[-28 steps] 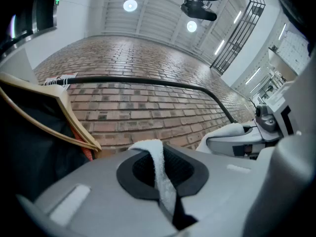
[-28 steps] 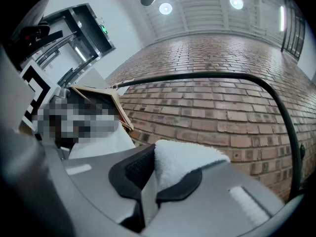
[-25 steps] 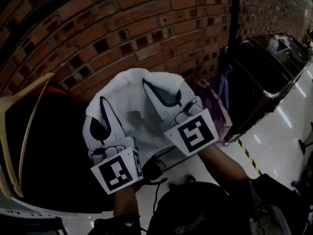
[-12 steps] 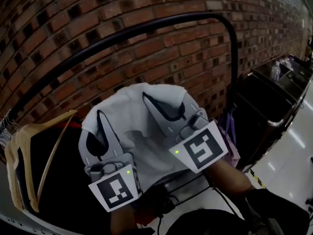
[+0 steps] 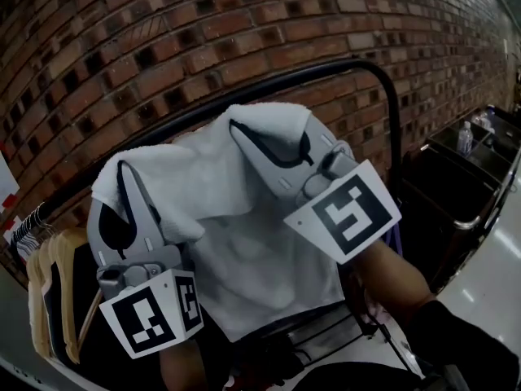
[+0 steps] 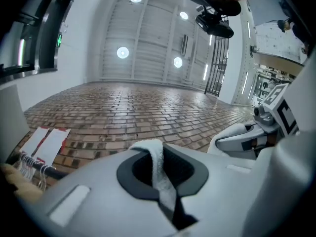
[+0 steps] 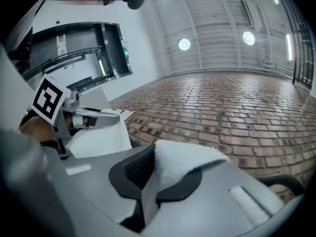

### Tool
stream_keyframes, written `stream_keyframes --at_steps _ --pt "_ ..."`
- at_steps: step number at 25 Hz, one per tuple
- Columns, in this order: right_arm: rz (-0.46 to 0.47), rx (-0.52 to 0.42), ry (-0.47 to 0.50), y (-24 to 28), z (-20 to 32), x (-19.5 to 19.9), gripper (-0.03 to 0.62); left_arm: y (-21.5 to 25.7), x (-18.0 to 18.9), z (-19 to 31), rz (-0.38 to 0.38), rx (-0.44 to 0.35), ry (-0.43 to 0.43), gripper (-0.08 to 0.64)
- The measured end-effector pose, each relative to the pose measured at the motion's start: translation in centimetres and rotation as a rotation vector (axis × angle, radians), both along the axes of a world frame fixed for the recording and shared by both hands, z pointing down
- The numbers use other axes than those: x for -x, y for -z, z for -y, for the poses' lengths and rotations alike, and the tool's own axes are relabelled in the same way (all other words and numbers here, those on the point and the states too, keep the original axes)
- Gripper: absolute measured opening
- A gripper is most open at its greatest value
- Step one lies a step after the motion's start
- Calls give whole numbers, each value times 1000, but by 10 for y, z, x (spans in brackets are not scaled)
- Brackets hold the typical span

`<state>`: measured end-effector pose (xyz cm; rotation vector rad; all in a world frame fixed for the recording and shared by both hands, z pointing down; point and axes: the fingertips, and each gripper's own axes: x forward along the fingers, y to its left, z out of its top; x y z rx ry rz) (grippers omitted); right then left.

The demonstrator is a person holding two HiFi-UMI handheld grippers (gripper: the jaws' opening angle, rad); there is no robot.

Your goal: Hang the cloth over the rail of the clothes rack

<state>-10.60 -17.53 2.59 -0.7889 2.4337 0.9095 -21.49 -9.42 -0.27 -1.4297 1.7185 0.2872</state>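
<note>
A white terry cloth (image 5: 236,235) hangs spread between my two grippers, in front of the brick wall. My left gripper (image 5: 120,187) is shut on the cloth's upper left corner; a strip of cloth (image 6: 159,174) is pinched between its jaws. My right gripper (image 5: 269,133) is shut on the upper right corner, where a fold of cloth (image 7: 180,164) bulges from the jaws. The black rail of the clothes rack (image 5: 244,96) curves just behind and above the cloth's top edge. The cloth's lower part drapes over my forearms.
A brick wall (image 5: 163,31) fills the background. Wooden hangers with dark garments (image 5: 53,292) hang at the lower left. The rack's upright post (image 5: 396,137) drops at the right, with a dark cart (image 5: 464,177) and pale floor beyond it.
Both grippers have risen with the cloth toward the rail. The view has tilted up, so the rail now shows close behind the cloth's top edge.
</note>
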Motion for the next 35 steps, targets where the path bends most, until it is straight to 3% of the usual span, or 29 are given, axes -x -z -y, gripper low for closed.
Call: stream_keyframes --at_steps 6,10,12,14,16,17,20,23,26,28,32,35 --pt "21 -138 -34 80 -6 -13 14 76 5 -26 36 -135 -21 29" --pt "49 -253 -121 145 8 -21 14 132 30 -35 -12 -238 -46 29" --pt "33 -272 -162 174 26 -16 14 161 47 -25 -32 -237 15 29" --pt "-30 -244 -216 194 54 -2 14 182 66 3 -74 -177 75 29" --pt "-159 -175 -261 199 91 24 14 187 84 51 -77 -12 156 29" --pt "-259 -134 -276 191 110 41 14 183 91 83 -44 122 204 29" --pt "-678 -88 -281 129 156 95 15 136 100 167 108 603 307 29" --pt "-1058 -119 -286 55 177 122 17 80 96 206 277 978 369 31" --pt "-1204 -99 -266 27 184 124 17 27 102 221 427 1259 439 32" --pt "-1260 -82 -256 17 185 124 17 2 109 227 529 1374 483 38" --pt "-1367 -150 -341 7 194 122 22 -7 111 230 635 1384 549 91" --pt "-1427 -135 -306 -2 193 121 80 -11 107 235 696 1404 539 174"
